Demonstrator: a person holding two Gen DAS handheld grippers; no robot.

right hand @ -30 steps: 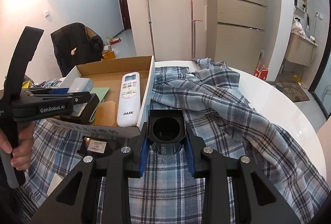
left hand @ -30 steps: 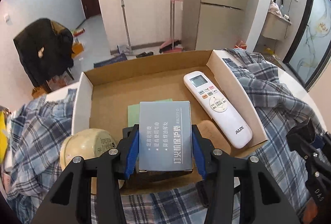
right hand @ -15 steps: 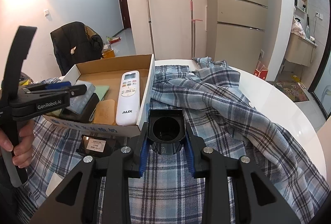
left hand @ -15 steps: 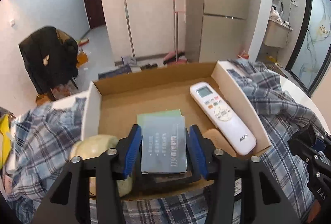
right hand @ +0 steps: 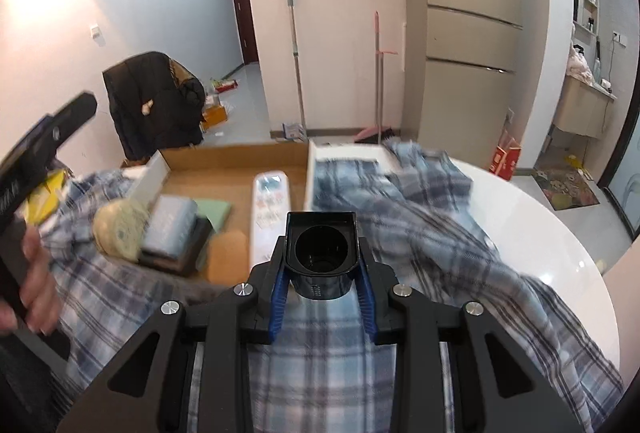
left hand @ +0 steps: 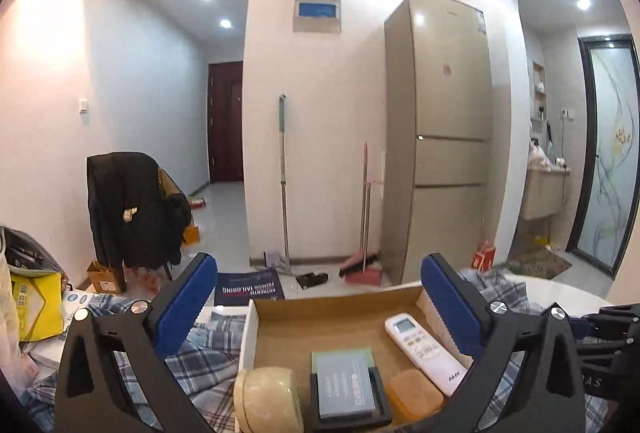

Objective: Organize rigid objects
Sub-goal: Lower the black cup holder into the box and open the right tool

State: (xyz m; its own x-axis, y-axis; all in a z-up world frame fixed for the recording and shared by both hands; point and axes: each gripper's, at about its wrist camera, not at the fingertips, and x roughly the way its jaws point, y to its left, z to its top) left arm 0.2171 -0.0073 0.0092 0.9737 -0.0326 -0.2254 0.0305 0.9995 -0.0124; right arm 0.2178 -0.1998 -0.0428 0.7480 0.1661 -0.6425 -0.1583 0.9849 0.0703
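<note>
Left gripper [left hand: 320, 297] spread wide, empty, raised above cardboard box [left hand: 336, 307]; grey booklet [left hand: 344, 385] lying below on black case, probably just deposited. Right gripper [right hand: 323, 283] clamped on black cup holder [right hand: 320, 253], box directly ahead, likely next in.

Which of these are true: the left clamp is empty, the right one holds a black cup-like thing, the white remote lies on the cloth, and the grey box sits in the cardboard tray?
1. The left gripper is open and empty. True.
2. The right gripper is shut on the black hollow plastic holder. True.
3. The white remote control lies on the cloth. False: it lies inside the shallow cardboard tray.
4. The flat grey box is outside the tray. False: it lies inside.
</note>
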